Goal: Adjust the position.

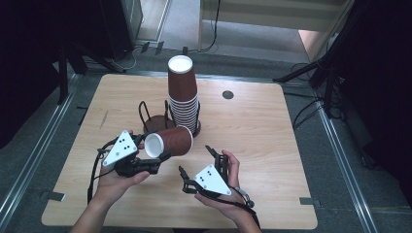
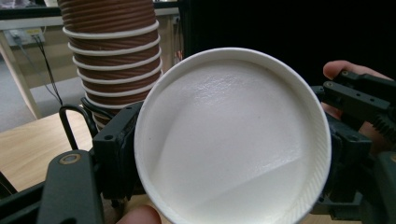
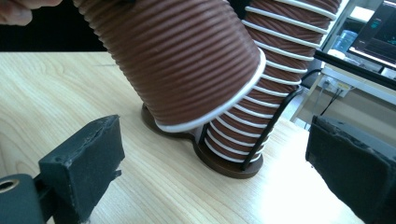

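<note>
My left gripper [image 1: 150, 150] is shut on a brown ribbed paper cup [image 1: 170, 141], which lies on its side above the table. The cup's white round end [image 2: 233, 130] faces the left gripper view, with a black jaw on each side of it. Just behind it stands a tall stack of the same cups [image 1: 183, 94], upside down in one ring of a black wire holder [image 1: 153, 119]; the ring beside it is empty. My right gripper [image 1: 194, 158] is open to the right of the held cup with nothing between its jaws. In the right gripper view the cup [image 3: 177, 60] tilts toward the stack [image 3: 280, 70].
The light wooden table [image 1: 272, 145] has a round dark cable hole [image 1: 227, 94] at the back. Dark stand legs and cables [image 1: 311, 77] lie on the floor beyond the far right corner. A desk with a monitor [image 3: 373, 37] stands behind the stack.
</note>
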Motion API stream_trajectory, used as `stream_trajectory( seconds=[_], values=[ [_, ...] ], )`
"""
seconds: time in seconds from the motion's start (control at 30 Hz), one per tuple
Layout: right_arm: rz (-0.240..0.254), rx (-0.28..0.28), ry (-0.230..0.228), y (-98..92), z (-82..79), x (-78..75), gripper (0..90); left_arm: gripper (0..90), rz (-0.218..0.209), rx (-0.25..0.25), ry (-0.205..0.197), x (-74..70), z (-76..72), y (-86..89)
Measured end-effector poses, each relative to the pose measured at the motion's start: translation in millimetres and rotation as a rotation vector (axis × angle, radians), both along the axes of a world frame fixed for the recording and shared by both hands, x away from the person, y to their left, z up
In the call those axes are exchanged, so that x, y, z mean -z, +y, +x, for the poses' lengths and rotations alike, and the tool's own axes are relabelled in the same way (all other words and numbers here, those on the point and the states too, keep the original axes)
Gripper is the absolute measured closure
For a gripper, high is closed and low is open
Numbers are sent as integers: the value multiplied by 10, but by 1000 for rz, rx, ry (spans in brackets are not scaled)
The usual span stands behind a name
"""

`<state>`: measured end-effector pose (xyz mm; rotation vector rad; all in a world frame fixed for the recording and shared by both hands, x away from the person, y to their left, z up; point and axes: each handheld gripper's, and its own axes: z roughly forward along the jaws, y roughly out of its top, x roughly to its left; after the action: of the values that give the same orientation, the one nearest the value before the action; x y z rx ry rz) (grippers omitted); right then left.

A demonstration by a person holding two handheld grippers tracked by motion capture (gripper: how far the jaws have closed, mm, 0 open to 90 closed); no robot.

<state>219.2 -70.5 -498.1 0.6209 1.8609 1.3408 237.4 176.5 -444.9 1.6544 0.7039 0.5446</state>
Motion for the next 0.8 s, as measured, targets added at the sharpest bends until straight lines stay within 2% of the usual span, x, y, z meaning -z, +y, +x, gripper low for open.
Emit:
stream_trajectory(
  seconds=[0.13,0.23,0.43,0.5,0.57,0.6,0.7,0.8],
  values=[
    [35,13,32,-24,3,-17,67,235,-25,-21,-17,3,-2,19],
    [55,18,81,-38,10,-33,122,235,-50,-28,-20,10,6,44],
    [102,36,159,-112,18,-111,130,234,-78,-31,-32,18,12,69],
    [121,41,201,-120,4,-155,96,234,-78,-34,-37,15,7,65],
    [139,31,253,-114,-12,-199,3,234,-88,-34,-42,14,4,62],
    [145,27,269,-103,-26,-213,0,234,-91,-34,-43,13,3,60],
    [161,40,281,-73,-59,-240,0,233,-83,-37,-51,20,3,54],
    [220,69,304,-62,-77,-267,0,234,-92,-43,-58,35,11,47]
  ],
)
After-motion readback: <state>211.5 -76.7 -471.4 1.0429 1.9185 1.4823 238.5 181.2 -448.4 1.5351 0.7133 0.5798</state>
